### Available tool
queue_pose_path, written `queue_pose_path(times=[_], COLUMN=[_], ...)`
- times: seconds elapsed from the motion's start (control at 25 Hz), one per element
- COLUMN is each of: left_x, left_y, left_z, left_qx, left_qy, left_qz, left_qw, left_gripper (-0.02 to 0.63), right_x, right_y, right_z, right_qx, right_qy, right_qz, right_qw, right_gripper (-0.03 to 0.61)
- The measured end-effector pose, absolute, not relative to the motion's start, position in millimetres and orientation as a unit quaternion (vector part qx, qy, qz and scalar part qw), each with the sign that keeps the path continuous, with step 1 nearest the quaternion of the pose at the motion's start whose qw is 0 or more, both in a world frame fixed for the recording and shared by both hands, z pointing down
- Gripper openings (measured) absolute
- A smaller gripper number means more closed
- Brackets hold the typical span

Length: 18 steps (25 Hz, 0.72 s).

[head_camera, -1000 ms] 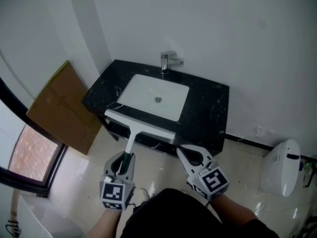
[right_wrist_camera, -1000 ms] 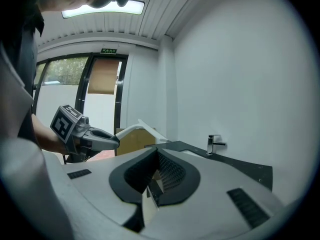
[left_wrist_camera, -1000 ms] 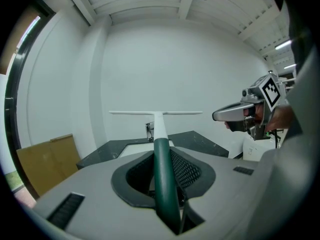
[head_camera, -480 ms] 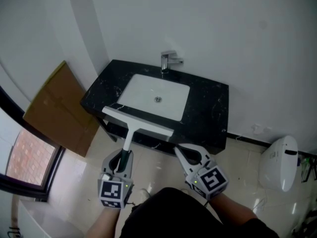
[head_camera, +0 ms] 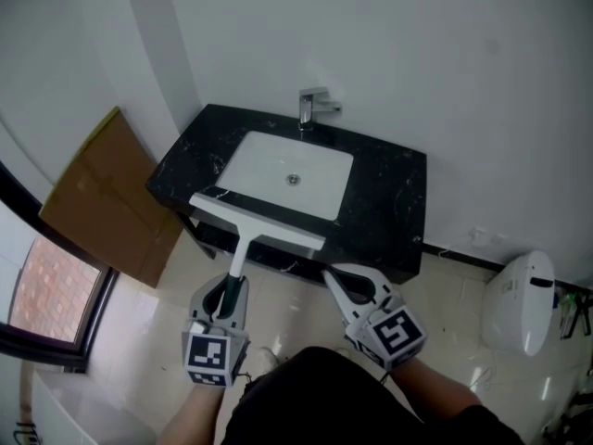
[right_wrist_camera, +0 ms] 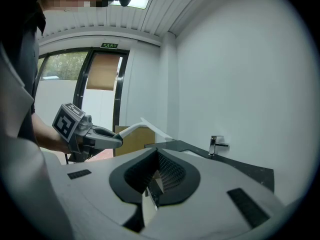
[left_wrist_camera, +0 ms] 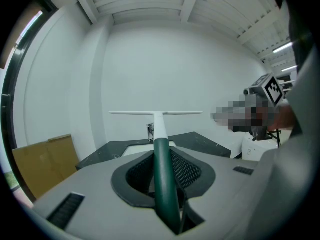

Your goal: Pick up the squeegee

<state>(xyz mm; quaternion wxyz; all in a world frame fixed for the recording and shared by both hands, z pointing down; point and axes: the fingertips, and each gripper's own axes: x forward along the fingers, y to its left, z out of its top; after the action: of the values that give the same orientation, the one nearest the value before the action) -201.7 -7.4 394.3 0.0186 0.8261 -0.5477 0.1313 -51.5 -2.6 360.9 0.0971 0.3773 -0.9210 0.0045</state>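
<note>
left gripper (head_camera: 235, 287): I am clamping the squeegee (head_camera: 258, 222) by its green handle between my jaws | right gripper (head_camera: 330, 278): I am holding jaws together, nothing between

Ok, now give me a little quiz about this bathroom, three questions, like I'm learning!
1. True or false: the left gripper holds the squeegee.
2. What colour is the counter around the sink? A white, B black, C brown.
3. Which gripper holds nothing?

Key: 1 true. 2 B. 3 the right gripper.
</note>
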Motion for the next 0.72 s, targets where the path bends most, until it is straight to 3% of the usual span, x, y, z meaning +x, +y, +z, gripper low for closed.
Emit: queue_pose_path(times=[0.72], left_x=[-201.2], left_y=[-7.4], left_z=[395.5], left_qx=[0.828], left_qy=[-0.545], left_qz=[0.136], left_qw=[0.009], left_gripper=[0.097], right_x=[-48.7], right_y=[-1.6], right_z=[361.1], right_qx=[0.379], right_qy=[-0.92], right_qz=[0.004], right_qw=[0.095], right_gripper=[0.008])
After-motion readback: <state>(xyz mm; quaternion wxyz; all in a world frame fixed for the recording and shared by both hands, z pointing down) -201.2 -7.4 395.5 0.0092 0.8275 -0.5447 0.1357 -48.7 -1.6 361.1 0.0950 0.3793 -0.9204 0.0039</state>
